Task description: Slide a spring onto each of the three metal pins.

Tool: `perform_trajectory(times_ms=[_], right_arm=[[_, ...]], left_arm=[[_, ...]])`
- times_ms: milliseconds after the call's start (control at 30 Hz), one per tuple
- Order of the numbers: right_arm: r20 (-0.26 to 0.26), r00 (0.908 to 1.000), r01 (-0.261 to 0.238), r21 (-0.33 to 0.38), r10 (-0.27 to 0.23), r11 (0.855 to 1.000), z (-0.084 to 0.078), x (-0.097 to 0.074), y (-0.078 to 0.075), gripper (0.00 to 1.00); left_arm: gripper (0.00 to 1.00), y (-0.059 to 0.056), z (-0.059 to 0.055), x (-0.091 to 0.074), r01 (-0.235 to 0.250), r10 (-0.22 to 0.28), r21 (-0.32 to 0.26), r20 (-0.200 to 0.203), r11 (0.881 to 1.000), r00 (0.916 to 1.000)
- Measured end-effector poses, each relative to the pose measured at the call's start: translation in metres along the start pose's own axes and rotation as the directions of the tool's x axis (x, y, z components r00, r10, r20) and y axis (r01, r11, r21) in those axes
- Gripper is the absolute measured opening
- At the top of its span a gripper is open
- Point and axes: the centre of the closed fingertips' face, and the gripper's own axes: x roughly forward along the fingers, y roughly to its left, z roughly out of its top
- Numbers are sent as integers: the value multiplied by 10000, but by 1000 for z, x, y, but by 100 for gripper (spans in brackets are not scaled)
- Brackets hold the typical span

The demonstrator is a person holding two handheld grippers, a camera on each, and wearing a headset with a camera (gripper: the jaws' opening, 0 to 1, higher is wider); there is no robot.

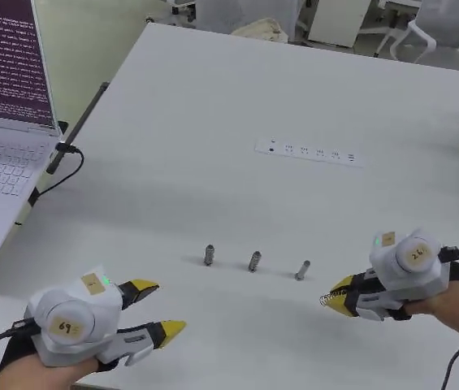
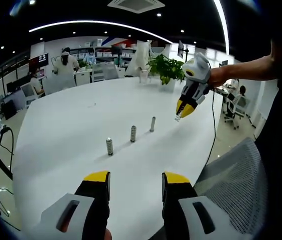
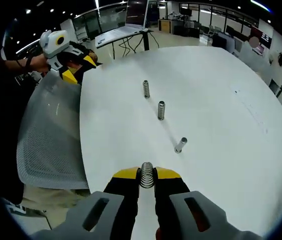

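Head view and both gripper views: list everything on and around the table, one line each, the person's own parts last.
White worktable: one, white, under everything.
Spring-covered metal pins: two, silver, left and middle of the row.
Bare metal pin: one, silver, right end of the row, leaning.
Loose coil spring: one, silver, between the right gripper's jaws.
Flat power strip: one, white, behind the pins.
Open laptop: one, silver with purple screen, table's left edge.
Mesh office chair: one, grey, by the near edge.
Potted plant: one, green, table's far end.
Left gripper: one, white and yellow, open, empty.
Right gripper: one, white and yellow, shut on the spring.
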Motion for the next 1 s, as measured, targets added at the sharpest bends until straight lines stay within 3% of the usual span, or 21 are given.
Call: perform_trajectory(times_ms=[500,1000], right_arm=[[-613,9981,16,-650,-56,9979,4,0,-27,9],[-1005,9949,-109,-1342,-27,9909,16,8,-44,9]], left_arm=[[39,6,-2,-5,-208,210,-298,58,9993,9998],[42,10,-3,-8,-366,372,-647,74,9972,9993]])
